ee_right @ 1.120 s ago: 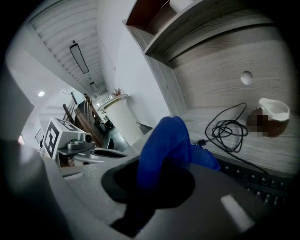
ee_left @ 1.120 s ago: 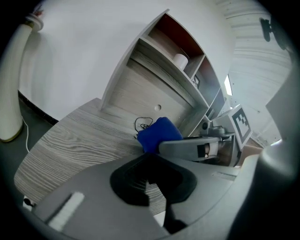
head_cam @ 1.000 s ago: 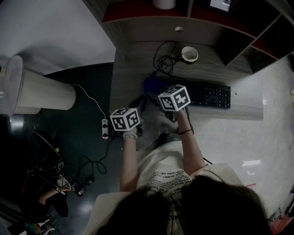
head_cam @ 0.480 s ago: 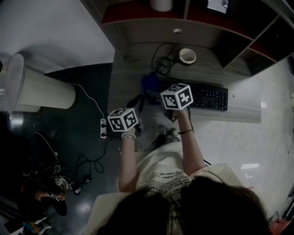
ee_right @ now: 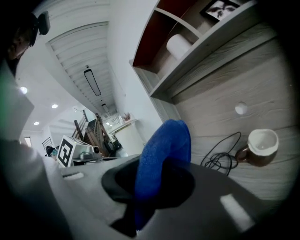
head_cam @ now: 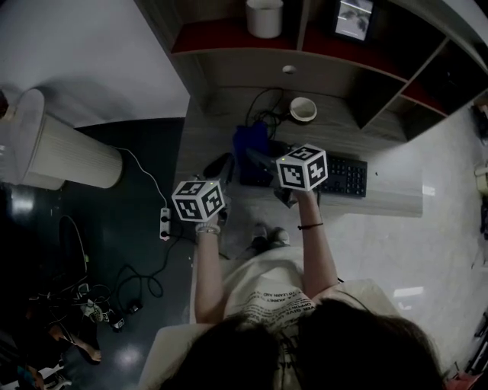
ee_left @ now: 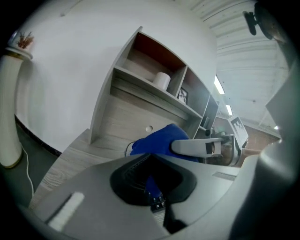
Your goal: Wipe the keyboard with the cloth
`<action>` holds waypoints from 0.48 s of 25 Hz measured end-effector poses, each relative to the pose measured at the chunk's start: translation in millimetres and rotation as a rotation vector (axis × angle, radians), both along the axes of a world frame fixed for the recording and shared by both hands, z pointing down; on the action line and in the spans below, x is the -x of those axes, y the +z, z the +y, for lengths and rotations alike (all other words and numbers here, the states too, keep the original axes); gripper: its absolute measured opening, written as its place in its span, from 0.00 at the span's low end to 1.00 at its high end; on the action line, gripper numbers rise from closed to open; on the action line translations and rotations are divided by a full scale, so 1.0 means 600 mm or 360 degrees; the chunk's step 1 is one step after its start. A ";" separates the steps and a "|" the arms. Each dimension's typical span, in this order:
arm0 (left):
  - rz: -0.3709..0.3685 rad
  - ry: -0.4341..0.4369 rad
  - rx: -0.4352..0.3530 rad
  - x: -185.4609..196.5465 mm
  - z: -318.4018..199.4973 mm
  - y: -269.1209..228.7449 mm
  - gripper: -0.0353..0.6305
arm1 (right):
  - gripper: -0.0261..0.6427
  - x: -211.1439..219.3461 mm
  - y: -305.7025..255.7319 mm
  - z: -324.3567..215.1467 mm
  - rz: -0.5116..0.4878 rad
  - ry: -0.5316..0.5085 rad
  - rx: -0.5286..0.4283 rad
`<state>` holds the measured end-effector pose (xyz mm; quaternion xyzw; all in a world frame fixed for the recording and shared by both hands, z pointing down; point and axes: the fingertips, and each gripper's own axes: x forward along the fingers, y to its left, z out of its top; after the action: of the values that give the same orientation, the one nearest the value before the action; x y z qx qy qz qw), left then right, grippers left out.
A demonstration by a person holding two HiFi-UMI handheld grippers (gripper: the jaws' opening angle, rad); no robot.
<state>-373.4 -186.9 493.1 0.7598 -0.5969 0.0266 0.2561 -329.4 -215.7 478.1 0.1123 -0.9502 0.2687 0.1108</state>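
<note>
A black keyboard [head_cam: 345,175] lies on the grey wooden desk [head_cam: 206,122]; its left end is hidden under a blue cloth [head_cam: 250,143]. My right gripper [head_cam: 259,158] is shut on the cloth [ee_right: 164,154], which bulges up between its jaws above the keyboard's left end. In the left gripper view one of the right gripper's fingers [ee_left: 197,146] lies across the cloth [ee_left: 157,140]. My left gripper [head_cam: 222,166] hovers by the desk's front left, beside the cloth. Its jaws [ee_left: 158,204] stand nearly together, and only a thin slit shows blue cloth and a few keys.
A white mug [head_cam: 303,110] and a coil of black cable [head_cam: 267,107] sit at the back of the desk. Shelves above hold a white roll [head_cam: 264,17] and a picture frame [head_cam: 354,19]. A power strip [head_cam: 163,222] lies on the dark floor at left.
The head view has tilted up and shows more of the shelves. My right gripper with the cloth has drifted slightly right along the keyboard. The left gripper has hardly moved.
</note>
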 end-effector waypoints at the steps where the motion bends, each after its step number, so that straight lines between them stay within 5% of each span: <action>1: -0.0010 0.0006 -0.0021 -0.002 -0.003 -0.011 0.06 | 0.13 -0.006 -0.010 -0.003 -0.0016 0.0009 -0.0017; 12: -0.0043 0.0113 -0.0255 -0.039 -0.031 -0.098 0.06 | 0.13 -0.059 -0.088 -0.036 -0.0153 0.0101 -0.0147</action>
<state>-350.1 -205.2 434.2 0.7981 -0.5733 -0.0020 0.1853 -294.2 -237.2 425.2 0.1344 -0.9618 0.2331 0.0511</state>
